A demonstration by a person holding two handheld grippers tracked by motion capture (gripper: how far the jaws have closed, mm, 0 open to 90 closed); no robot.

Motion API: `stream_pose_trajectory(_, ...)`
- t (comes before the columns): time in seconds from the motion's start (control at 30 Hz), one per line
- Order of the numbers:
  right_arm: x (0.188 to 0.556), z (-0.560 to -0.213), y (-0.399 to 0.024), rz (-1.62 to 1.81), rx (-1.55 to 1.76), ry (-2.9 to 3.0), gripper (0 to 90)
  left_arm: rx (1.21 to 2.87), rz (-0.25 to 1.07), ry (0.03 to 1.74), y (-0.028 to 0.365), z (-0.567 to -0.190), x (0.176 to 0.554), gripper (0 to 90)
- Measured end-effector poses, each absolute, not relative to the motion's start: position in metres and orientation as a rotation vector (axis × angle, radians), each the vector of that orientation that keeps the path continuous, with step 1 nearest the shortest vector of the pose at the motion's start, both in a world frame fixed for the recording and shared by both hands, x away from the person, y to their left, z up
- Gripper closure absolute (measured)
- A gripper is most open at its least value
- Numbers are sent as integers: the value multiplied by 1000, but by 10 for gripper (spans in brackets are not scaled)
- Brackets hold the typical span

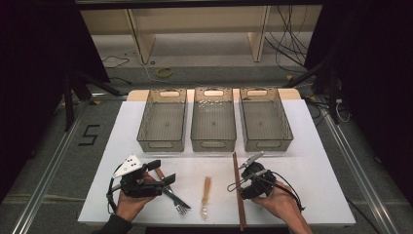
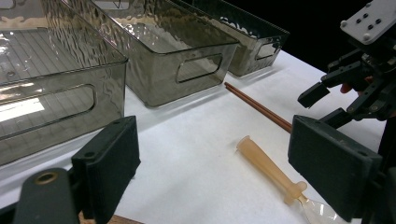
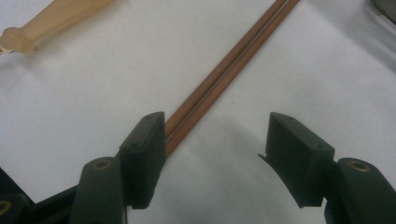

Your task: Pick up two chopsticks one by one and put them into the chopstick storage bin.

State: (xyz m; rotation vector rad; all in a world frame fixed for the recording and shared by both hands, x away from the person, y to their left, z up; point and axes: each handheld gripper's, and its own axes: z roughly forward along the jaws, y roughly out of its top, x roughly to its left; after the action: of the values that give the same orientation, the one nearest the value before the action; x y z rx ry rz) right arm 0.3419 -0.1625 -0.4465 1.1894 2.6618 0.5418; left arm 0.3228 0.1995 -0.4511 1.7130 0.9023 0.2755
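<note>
Brown lacquered chopsticks (image 3: 224, 74), a slim straight pair lying side by side on the white bench (image 1: 311, 175), run between the right gripper (image 3: 215, 154), whose matte black jaws stand open, one pad just beside the sticks. The left gripper (image 1: 158, 173) is open too, over a metal fork (image 1: 178, 202). Between them lies a pale plastic spoon (image 1: 206, 195). Beyond stand three smoky, ripple-walled translucent bins (image 1: 213, 122).

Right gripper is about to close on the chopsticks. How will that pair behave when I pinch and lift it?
The chopsticks look thin, straight and rigid, so probably stiff and light. Two separate sticks lie side by side, so they may split or scissor if pinched unevenly. The right gripper has one pad beside them and is open; a grip far from the middle would likely let them tilt.
</note>
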Motion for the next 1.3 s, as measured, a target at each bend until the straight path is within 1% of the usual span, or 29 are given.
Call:
stream_pose_trajectory(0.4, 345, -456, -157, 494, 1221, 2691, 451, 1711, 277, 906, 201, -451, 323, 160)
stream_pose_trajectory(0.87, 345, -458, -155, 490, 1224, 2718, 476, 1712, 278, 907, 201, -451, 323, 160)
stream_pose_trajectory(0.9, 344, -458, -154, 482, 1228, 2725, 491, 1712, 278, 906, 201, -451, 323, 160)
stream_pose_trajectory(0.97, 344, -458, -154, 461, 1222, 2723, 493, 1713, 278, 906, 201, -451, 323, 160)
stream_pose_trajectory(1.07, 344, -458, -155, 449, 1221, 2738, 518, 1714, 279, 905, 201, -451, 323, 160)
stream_pose_trajectory(1.17, 344, -457, -157, 390, 1216, 2745, 580, 1713, 278, 906, 201, -451, 324, 160)
stream_pose_trajectory(1.2, 344, -457, -157, 390, 1216, 2745, 580, 1713, 278, 906, 201, -451, 324, 160)
stream_pose_trajectory(1.23, 345, -458, -158, 372, 1208, 2762, 617, 1713, 277, 906, 201, -451, 324, 160)
stream_pose_trajectory(1.3, 346, -458, -158, 364, 1197, 2769, 647, 1712, 275, 908, 201, -451, 323, 160)
